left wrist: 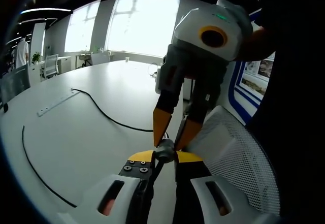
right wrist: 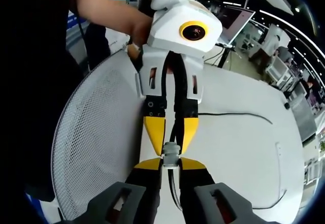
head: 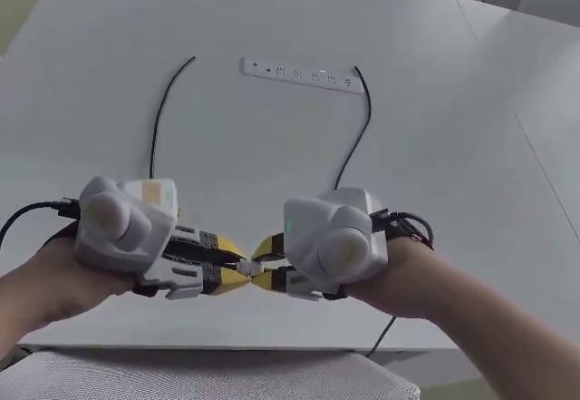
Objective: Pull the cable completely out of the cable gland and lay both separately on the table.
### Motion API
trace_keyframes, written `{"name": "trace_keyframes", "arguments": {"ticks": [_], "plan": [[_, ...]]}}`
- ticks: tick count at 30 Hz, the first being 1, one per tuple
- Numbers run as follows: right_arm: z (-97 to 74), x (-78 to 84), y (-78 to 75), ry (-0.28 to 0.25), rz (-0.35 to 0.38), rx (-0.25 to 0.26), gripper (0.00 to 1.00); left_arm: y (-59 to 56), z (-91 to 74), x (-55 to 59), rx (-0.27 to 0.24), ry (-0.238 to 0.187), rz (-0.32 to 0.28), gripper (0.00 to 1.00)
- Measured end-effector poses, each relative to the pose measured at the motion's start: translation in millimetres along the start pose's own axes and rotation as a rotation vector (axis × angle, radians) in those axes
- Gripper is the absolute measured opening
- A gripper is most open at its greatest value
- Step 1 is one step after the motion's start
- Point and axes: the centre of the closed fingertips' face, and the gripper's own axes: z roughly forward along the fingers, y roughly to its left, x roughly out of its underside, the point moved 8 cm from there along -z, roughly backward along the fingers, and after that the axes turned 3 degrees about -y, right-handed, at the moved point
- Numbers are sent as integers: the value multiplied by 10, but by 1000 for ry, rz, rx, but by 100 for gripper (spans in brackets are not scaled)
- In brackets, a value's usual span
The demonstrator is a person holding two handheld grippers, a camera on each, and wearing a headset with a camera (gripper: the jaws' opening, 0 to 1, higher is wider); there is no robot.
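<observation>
A small grey cable gland (head: 251, 270) hangs between my two grippers above the table's front edge. My left gripper (head: 236, 268) comes in from the left, my right gripper (head: 265, 264) from the right, and their yellow tips meet nose to nose. In the left gripper view the cable gland (left wrist: 165, 151) sits at my left gripper's (left wrist: 165, 159) shut tips, and a black cable (left wrist: 154, 177) runs back between its jaws. My right gripper (right wrist: 170, 165) is shut on the other end of the cable gland (right wrist: 170, 153).
A white power strip (head: 304, 73) lies at the back of the white table (head: 453, 173), its black cord (head: 358, 137) running toward the front edge. A loose black cable (head: 159, 119) lies at the left. A white mesh chair (head: 208, 377) stands below the grippers.
</observation>
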Motion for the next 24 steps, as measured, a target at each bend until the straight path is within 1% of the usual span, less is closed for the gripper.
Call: {"name": "trace_keyframes", "arguments": {"ticks": [2,3,7,9,10,11,12,14,15,17,18,19,22,24], "plan": [[0,5,5,-1,-6,-1,8,-4,7,-5,-1,8,-6,15],[0,5,3,-2,-10,1,8,-6,8,-9,-3,10,1,15],[-20,0,-30,-14,3,-12,8,-8,1,-24,-10,9,7,14],[-37,0,-62,-22,22,-25,8,-8,-5,-40,-18,5,15,14],[-44,4,-73,-29,47,-37,8,-13,-9,-51,-21,4,18,14],[-53,20,-87,-31,99,-57,9,-14,-9,-53,-22,6,22,15],[-60,18,-105,-45,125,-70,10,-15,-10,-53,-23,9,25,15],[-97,15,-162,-69,142,-94,10,-6,-14,-44,-34,11,37,15],[-116,19,-181,-74,176,-114,10,-4,-16,-40,-36,15,41,15],[-134,25,-210,-76,200,-149,10,-13,-17,-48,-35,18,53,15],[-142,28,-239,-79,199,-168,11,-12,-17,-49,-35,18,58,15],[-147,33,-258,-82,205,-179,12,-4,-15,-54,-37,22,75,15],[-148,43,-310,-111,278,-264,13,5,-5,-65,-40,32,107,15],[-142,58,-355,-114,300,-287,14,16,3,-77,-44,36,130,15]]}}
